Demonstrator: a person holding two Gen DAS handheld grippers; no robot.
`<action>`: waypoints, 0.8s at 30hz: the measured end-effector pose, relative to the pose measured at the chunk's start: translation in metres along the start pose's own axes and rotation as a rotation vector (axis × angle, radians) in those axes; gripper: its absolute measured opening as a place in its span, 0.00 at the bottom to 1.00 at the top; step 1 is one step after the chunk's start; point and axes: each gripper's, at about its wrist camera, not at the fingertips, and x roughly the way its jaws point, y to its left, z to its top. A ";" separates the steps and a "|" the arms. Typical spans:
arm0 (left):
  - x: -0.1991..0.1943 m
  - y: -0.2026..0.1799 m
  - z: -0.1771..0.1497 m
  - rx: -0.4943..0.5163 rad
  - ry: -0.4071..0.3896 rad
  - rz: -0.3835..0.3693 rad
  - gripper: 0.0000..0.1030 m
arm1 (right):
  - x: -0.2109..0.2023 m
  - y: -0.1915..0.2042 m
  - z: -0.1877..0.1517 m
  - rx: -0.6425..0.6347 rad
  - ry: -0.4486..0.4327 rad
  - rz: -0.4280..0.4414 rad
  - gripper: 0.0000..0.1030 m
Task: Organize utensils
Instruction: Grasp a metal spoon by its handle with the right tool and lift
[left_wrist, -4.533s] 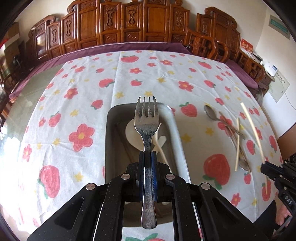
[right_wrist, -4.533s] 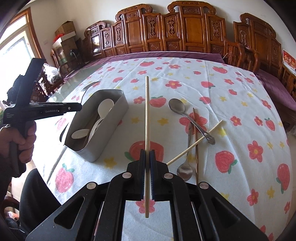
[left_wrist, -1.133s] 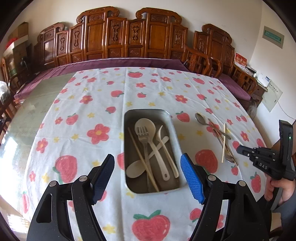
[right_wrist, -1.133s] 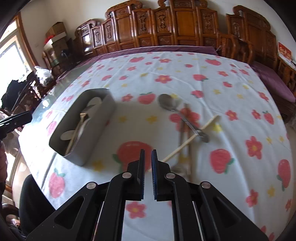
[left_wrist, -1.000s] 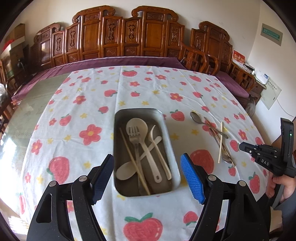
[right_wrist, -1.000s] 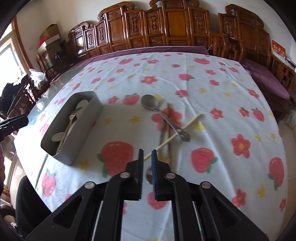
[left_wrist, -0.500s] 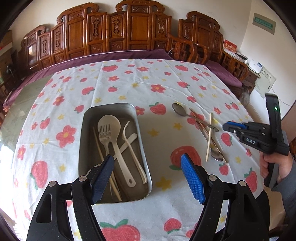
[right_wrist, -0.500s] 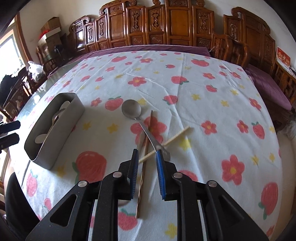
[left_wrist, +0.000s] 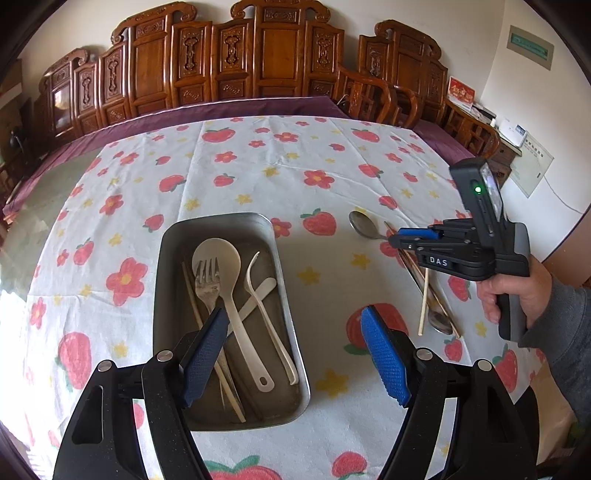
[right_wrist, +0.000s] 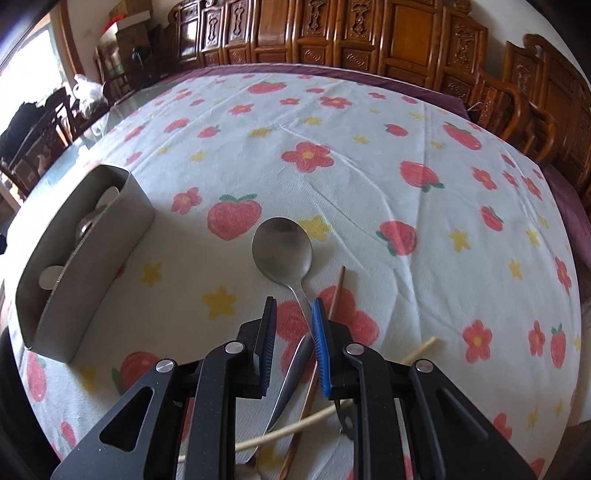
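Right gripper (right_wrist: 293, 314) is now lowered over the metal spoon (right_wrist: 283, 249), where half a second ago it was held higher and nearly closed; its jaws are parted narrowly, one on each side of the spoon's handle, with nothing pinched yet. A pick of the spoon is judged to be the step in hand. Left gripper (left_wrist: 295, 332) is spread wide and empty above the metal tray (left_wrist: 162, 295), in which the fork (left_wrist: 207, 280) and one chopstick (left_wrist: 192, 291), carried 4.5 seconds ago, are now lying beside the pale plastic utensils. Right of the tray, a light chopstick (right_wrist: 280, 434), a dark chopstick (right_wrist: 338, 288) and a second spoon (left_wrist: 439, 321) are crossed over the handle and may be disturbed.
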 end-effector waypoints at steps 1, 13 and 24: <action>0.001 0.001 0.000 0.000 0.001 0.001 0.69 | 0.004 0.000 0.002 -0.006 0.010 -0.001 0.21; -0.005 0.005 -0.002 0.004 0.002 0.000 0.69 | 0.020 0.002 0.005 -0.083 0.081 -0.050 0.07; -0.018 -0.013 -0.009 0.034 -0.004 0.003 0.69 | -0.048 -0.001 0.002 -0.074 -0.054 -0.071 0.07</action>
